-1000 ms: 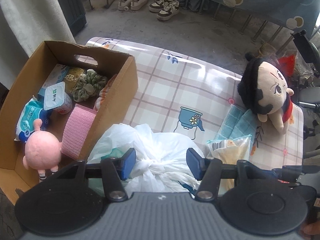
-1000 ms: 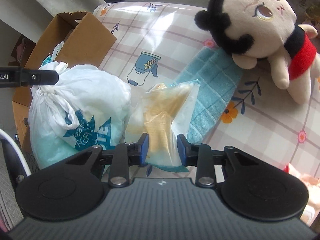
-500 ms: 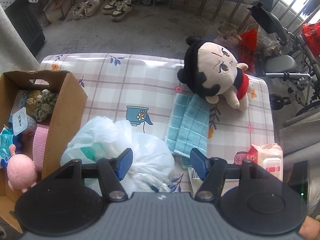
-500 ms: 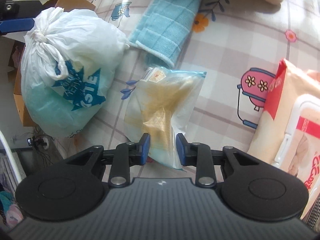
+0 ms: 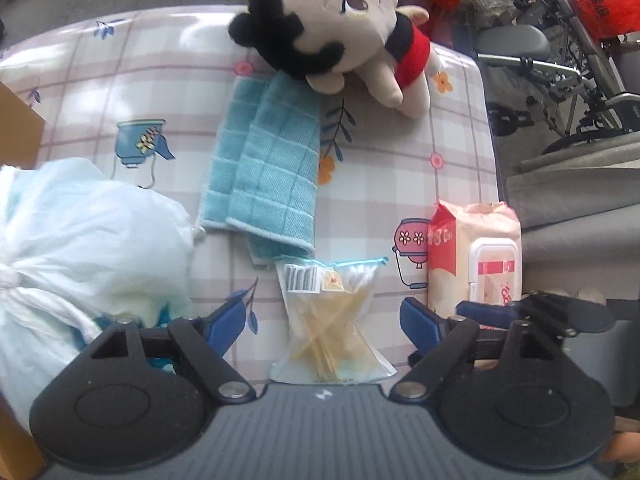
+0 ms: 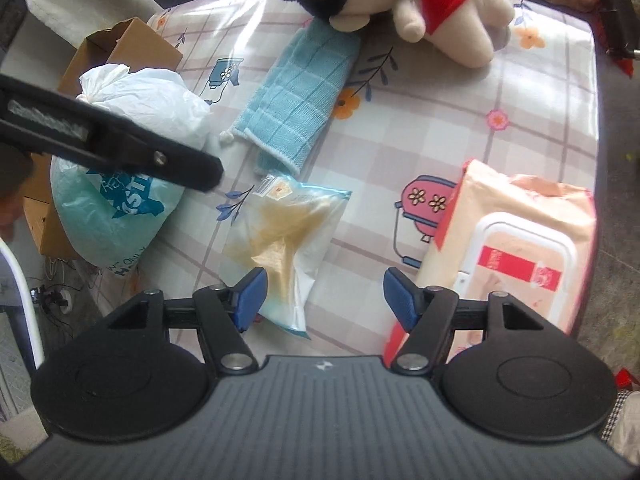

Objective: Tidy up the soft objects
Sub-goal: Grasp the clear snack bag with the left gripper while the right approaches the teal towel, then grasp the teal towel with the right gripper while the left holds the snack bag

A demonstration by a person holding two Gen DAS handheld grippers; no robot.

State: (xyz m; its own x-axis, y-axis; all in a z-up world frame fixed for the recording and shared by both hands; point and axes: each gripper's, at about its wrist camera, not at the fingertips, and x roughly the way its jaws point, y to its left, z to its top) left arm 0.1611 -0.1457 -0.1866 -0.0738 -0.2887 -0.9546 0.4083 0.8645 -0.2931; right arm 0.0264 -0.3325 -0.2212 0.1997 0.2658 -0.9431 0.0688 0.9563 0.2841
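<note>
A clear zip bag (image 5: pixel 332 320) of yellowish contents lies flat on the checked tablecloth (image 5: pixel 168 80). My left gripper (image 5: pixel 324 322) hangs over it, jaws opening, the bag between the blue pads and untouched. My right gripper (image 6: pixel 325 296) is also opening; the same bag (image 6: pixel 284 232) lies free, one corner just inside the left pad. A teal towel (image 5: pixel 272 168) lies beyond it, with a black-haired plush doll (image 5: pixel 340 28) in red at the far edge. A tied white plastic bag (image 5: pixel 80 240) bulges at the left.
A pink pack of wet wipes (image 6: pixel 516 248) lies at the right beside my right gripper. The cardboard box (image 6: pixel 120 48) stands behind the white bag (image 6: pixel 132 140). The left gripper's black finger (image 6: pixel 120 148) crosses the right wrist view. The table's right edge (image 5: pixel 490 140) drops toward bicycles.
The right gripper let go of the clear bag and spread its jaws. The left gripper swung right, from over the white bag to over the clear bag, and widened.
</note>
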